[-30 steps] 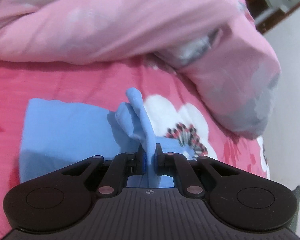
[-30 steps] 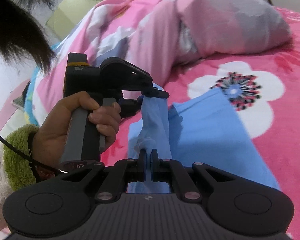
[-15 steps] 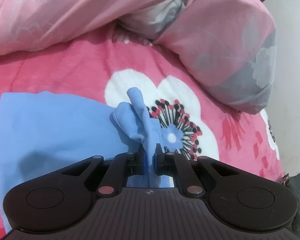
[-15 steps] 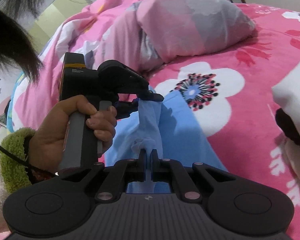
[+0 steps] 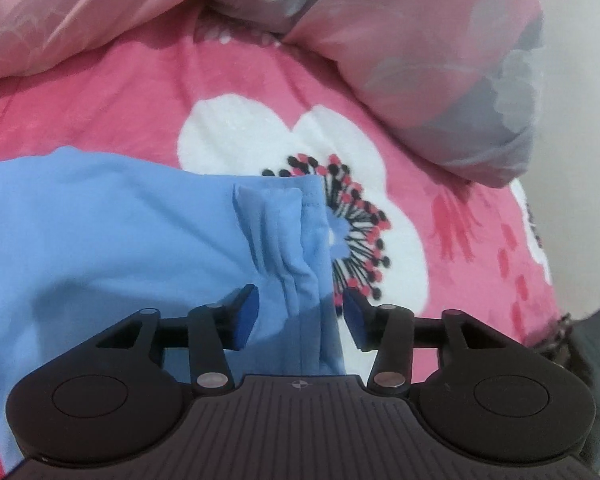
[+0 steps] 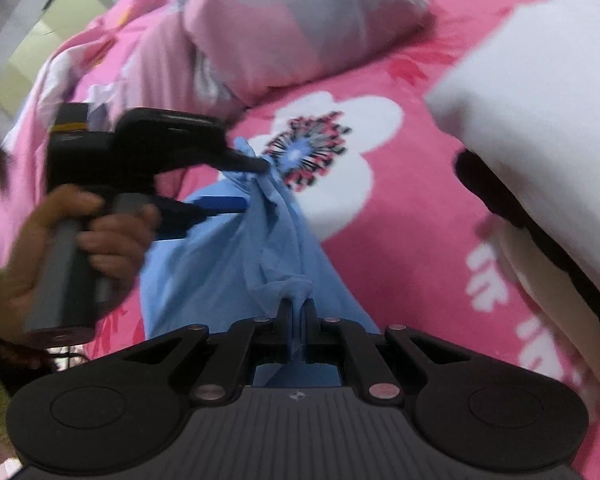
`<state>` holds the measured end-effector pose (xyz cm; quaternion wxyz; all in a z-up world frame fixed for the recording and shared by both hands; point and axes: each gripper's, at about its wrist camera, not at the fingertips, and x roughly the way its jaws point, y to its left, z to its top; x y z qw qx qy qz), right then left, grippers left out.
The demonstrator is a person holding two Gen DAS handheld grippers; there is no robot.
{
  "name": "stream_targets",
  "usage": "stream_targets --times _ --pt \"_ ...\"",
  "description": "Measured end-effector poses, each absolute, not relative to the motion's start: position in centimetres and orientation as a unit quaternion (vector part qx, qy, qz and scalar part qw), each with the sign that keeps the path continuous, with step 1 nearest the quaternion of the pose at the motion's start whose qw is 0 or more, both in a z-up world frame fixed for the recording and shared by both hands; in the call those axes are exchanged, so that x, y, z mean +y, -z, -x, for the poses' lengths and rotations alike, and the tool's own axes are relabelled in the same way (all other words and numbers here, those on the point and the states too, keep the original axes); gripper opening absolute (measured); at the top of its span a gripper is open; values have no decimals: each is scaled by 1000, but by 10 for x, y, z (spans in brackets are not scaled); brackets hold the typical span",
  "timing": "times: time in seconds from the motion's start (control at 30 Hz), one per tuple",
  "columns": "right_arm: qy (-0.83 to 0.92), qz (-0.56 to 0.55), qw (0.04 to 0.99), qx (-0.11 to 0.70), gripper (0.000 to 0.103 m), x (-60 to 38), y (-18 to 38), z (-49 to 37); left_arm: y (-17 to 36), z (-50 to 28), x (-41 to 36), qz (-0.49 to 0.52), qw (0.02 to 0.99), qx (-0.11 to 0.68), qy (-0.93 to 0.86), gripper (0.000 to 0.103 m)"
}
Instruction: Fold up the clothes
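Note:
A light blue garment (image 5: 120, 220) lies on the pink flowered bedsheet (image 5: 260, 128). Its bunched corner (image 5: 284, 240) sits loose between the fingers of my left gripper (image 5: 300, 308), whose jaws are opening; the pads do not press on it. In the right wrist view, a hand (image 6: 80, 240) holds the left gripper (image 6: 252, 184) at the garment's far corner, fingers apart. My right gripper (image 6: 297, 308) is shut on a twisted bunch of the blue garment (image 6: 220, 248) at its near edge, and the cloth rises in a ridge between the two grippers.
A pink and grey pillow (image 5: 440, 60) and a pink quilt (image 5: 80, 12) lie behind the garment. A white folded cloth with a black edge (image 6: 540, 100) rests on the bed at the right. A pale green cabinet (image 6: 40, 48) stands beyond the bed at the far left.
The left jaws have parted and let go of the blue corner, which has sunk towards the sheet. Both grippers have come lower. The right gripper keeps its hold.

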<state>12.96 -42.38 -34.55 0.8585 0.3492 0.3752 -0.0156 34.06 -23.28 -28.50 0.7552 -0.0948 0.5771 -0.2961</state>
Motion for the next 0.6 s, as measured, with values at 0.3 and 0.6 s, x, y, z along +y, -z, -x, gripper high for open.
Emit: stream_targets --times 0.3,0.6 --pt "30 -432 815 385 3 -442 356 -124 250 -312 -127 61 735 609 292 53" --pt "41 -485 775 403 8 -451 365 -126 284 -244 -53 34 690 682 239 53"
